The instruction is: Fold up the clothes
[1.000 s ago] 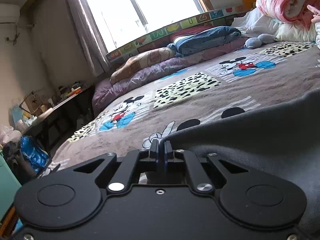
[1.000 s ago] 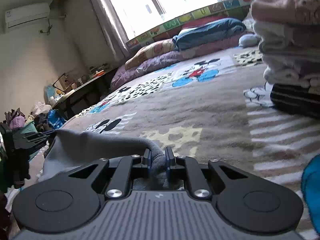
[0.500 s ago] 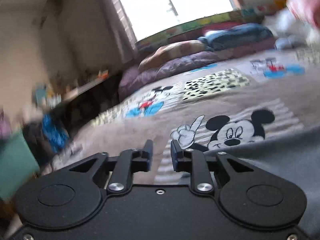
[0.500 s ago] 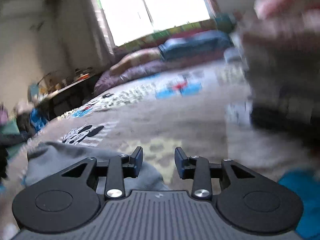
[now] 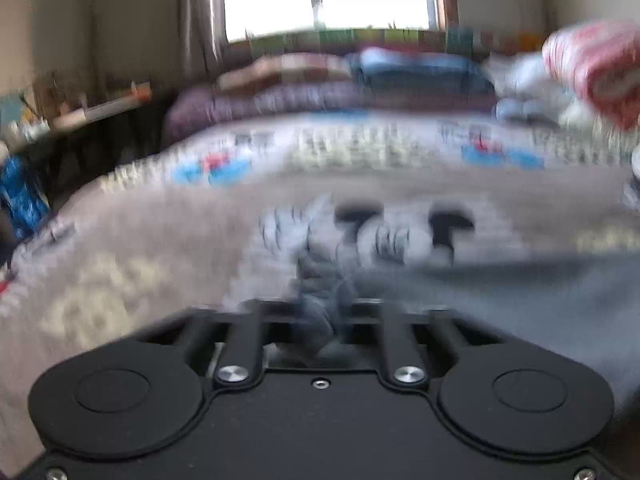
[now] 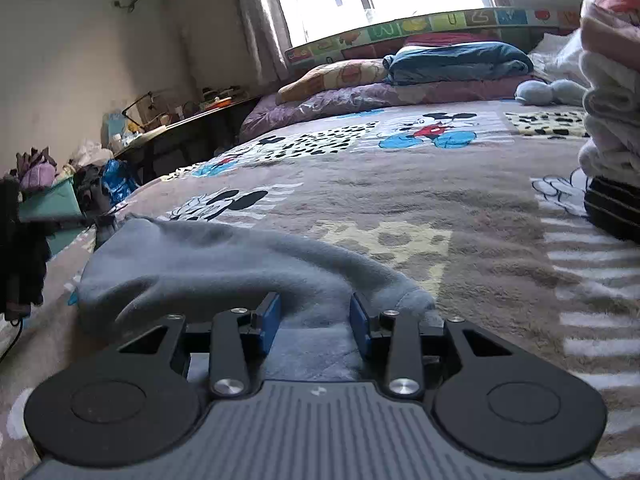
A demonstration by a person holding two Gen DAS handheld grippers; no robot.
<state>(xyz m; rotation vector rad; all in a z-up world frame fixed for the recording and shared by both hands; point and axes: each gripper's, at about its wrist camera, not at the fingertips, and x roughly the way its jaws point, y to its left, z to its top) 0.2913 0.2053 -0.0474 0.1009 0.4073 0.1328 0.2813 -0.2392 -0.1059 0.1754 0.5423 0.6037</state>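
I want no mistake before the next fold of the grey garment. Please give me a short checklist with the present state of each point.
1. right gripper open around cloth: ok, pads apart, grey garment between them, not pinched.
2. left gripper grip on the garment: cannot tell, view blurred; cloth bunches between the fingers.
3. Garment flat on the blanket: not ok, bunched and ridged.
4. Space ahead for folding: ok, open blanket.
5. Distance from the stack of folded clothes: ok, well to the right.
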